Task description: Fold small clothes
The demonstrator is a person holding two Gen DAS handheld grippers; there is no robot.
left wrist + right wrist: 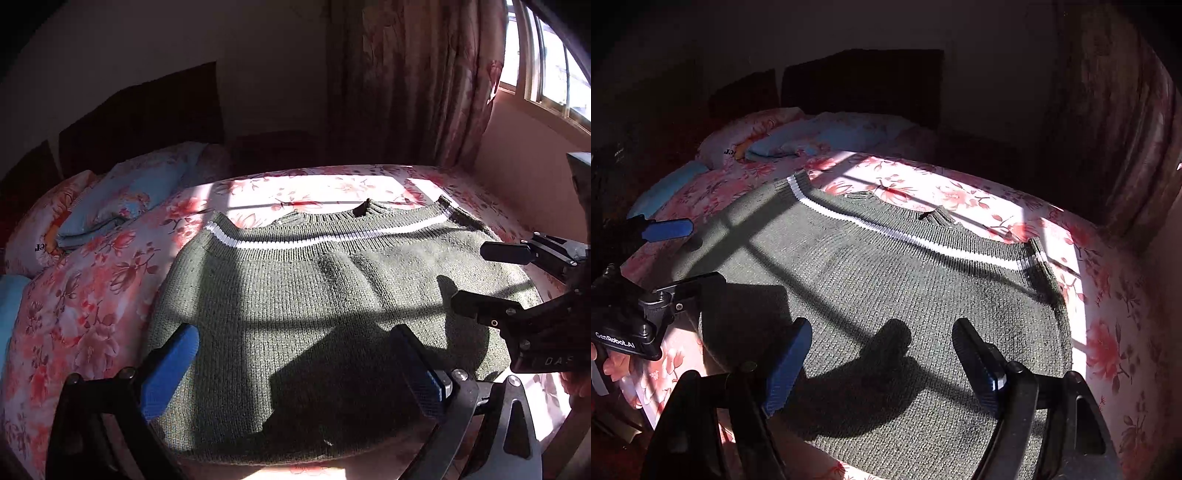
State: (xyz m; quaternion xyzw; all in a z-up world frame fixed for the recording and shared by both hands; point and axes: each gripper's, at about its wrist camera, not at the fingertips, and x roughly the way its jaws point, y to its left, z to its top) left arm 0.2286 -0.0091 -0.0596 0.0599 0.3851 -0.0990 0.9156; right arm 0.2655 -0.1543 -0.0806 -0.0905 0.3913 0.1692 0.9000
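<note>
- The grey knitted sweater (pixel 314 314) lies flat on the floral bedsheet (pixel 92 295), its white-striped hem (pixel 314 242) toward 12 o'clock, the near edge at 6 o'clock by the bed's rim.
- Bare sheet borders the hem from 10 to 2 o'clock (sunlit, crossed by window-bar shadows).
- The left gripper (pixel 295 369) hovers above the knit, jaws wide apart, gripping nothing.
- The right gripper (pixel 882 362) likewise, spread wide and empty.
- Pillows (pixel 110 199) sit at 10 o'clock, well apart.

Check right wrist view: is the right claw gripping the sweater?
No, the right claw hangs open above the grey sweater, its blue fingers spread wide with no fabric pinched between them.
</note>
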